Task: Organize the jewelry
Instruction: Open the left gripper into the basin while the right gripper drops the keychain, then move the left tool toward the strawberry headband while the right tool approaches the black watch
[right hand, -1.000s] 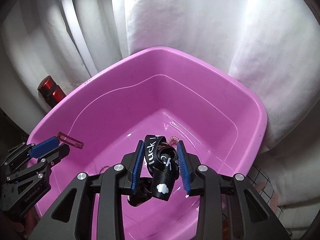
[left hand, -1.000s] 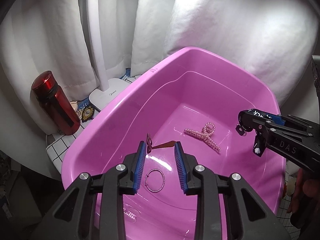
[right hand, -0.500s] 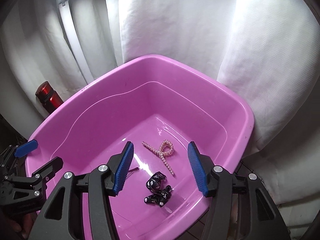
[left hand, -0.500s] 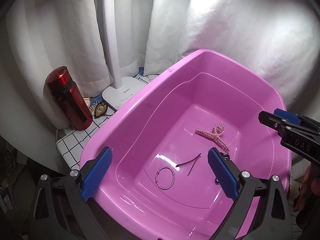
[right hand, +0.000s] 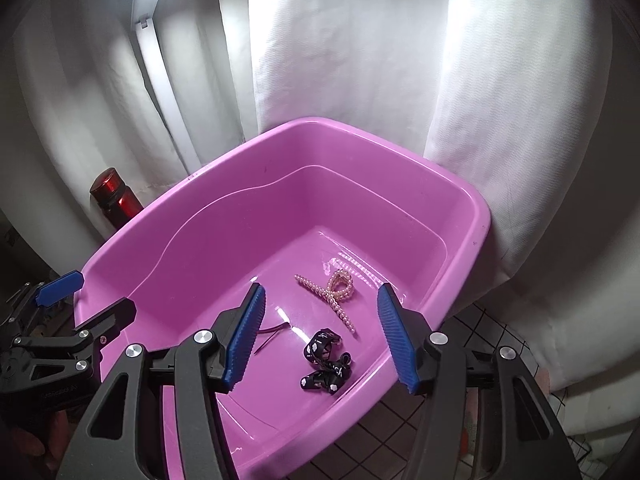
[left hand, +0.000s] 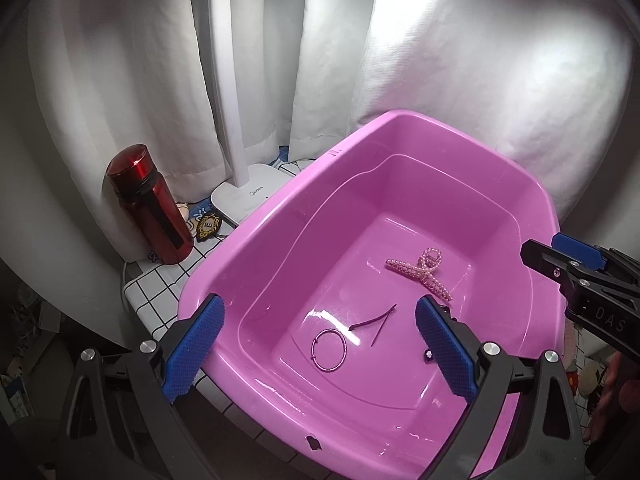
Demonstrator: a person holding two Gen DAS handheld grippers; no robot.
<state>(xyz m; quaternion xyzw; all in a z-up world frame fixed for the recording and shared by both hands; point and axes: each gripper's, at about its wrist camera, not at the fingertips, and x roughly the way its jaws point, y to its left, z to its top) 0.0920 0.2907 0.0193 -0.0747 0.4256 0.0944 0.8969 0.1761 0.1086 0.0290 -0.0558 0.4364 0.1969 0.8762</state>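
Left gripper [left hand: 318, 346] hovering over near-left rim of pink tub [left hand: 256, 236], fingers spread wide, gripping nothing; blue pads [left hand: 192, 354] straddling the near-left corner, one outside the tub wall, one inside above the floor. Right gripper [right hand: 320, 334] hanging above near-right part of tub [right hand: 192, 216], likewise spread wide, nothing between pads [right hand: 245, 336].

Lying on tub floor, all apart from either gripper:
- pearl hair claw [left hand: 420, 274] resting toward far-right floor; in right wrist view [right hand: 330, 296] showing between the spread fingers, further in.
- thin ring hoop [left hand: 329, 349] lying flat near floor centre, showing between left fingers, below them.
- dark bent hairpin [left hand: 374, 324] lying just beside the hoop, apparently touching or nearly so; in right view [right hand: 272, 334] peeking out beside left pad.
- black printed ribbon tie [right hand: 326, 364] crumpled on near-right floor, sitting between right fingers and lower than them; mostly hidden behind right finger in left view.

Sitting outside tub, on checked cloth [left hand: 160, 292]: red bottle [left hand: 150, 204] standing upright at left, white lamp base [left hand: 248, 196] just beside tub's far-left rim, small gold-trimmed badge [left hand: 208, 226] lying between bottle and lamp base. White curtain [left hand: 460, 60] hanging behind.
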